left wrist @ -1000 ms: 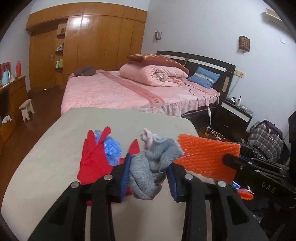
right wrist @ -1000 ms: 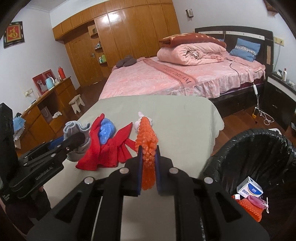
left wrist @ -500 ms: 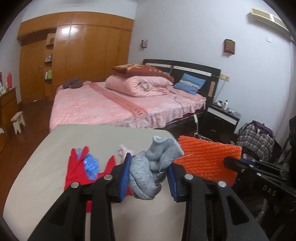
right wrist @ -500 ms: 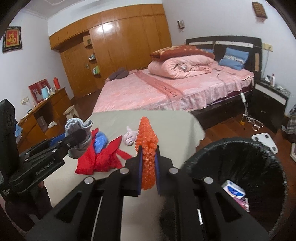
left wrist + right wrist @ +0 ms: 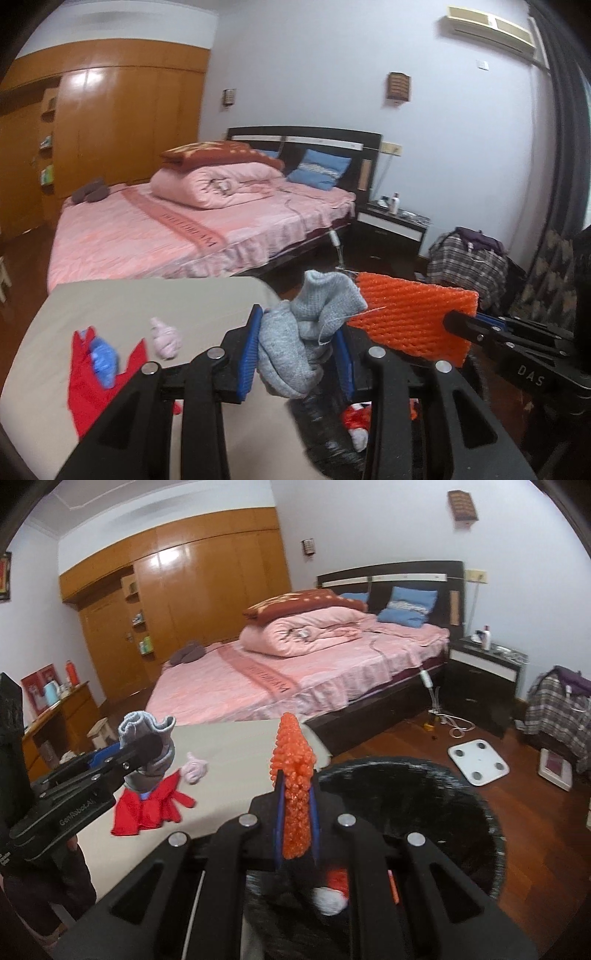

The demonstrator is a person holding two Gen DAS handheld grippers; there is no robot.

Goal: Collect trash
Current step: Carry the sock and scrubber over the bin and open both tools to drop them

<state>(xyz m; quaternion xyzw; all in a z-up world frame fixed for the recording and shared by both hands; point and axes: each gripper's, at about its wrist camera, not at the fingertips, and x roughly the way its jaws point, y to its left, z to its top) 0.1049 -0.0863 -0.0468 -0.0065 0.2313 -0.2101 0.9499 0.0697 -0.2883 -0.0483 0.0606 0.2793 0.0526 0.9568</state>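
Observation:
My left gripper is shut on a crumpled grey sock, seen from the side in the right wrist view as the grey sock in the left gripper. My right gripper is shut on an orange foam net, which shows flat as the orange net in the left wrist view. Both are held above the rim of a black-lined trash bin, right of the beige-covered table. On the table lie a red cloth, a blue bag and a pink wad.
A pink bed stands beyond the table, a black nightstand to its right. A white scale and cables lie on the wood floor. A plaid bag sits at right. Red and white trash lies in the bin.
Both grippers have risen and swung right, off the table and over the bin, each keeping its item. The table's items have slid to the left in both views.

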